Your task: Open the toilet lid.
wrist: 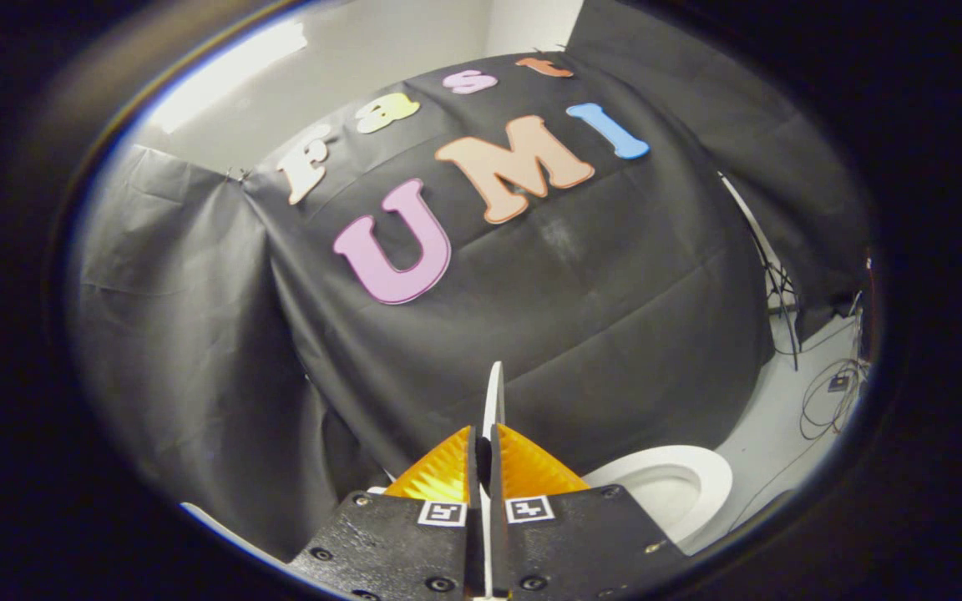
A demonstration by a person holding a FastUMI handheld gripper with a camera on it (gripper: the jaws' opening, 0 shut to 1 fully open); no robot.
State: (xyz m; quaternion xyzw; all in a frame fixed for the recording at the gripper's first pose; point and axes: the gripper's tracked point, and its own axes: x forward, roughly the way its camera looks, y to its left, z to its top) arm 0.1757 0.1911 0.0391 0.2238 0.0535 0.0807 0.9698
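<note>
Right between the fingers sits the toilet lid [493,399], seen edge-on as a thin white sliver sticking up past the fingertips, pretty much upright. The gripper [482,455] is clamped on it, both fingers pressed against its faces with barely any gap between them. Just off to the right of the fingers and lower down you can see the toilet seat [702,484], a white ring lying open around the bowl [656,488], well apart from the raised lid. Behind all of it hangs the booth's black cloth wall [615,300], kinda wrinkly. Further right, past the toilet, there's pale floor [769,434] with a tangle of cables [832,396] and some thin stand legs [782,292] near the cloth's edge.
</note>
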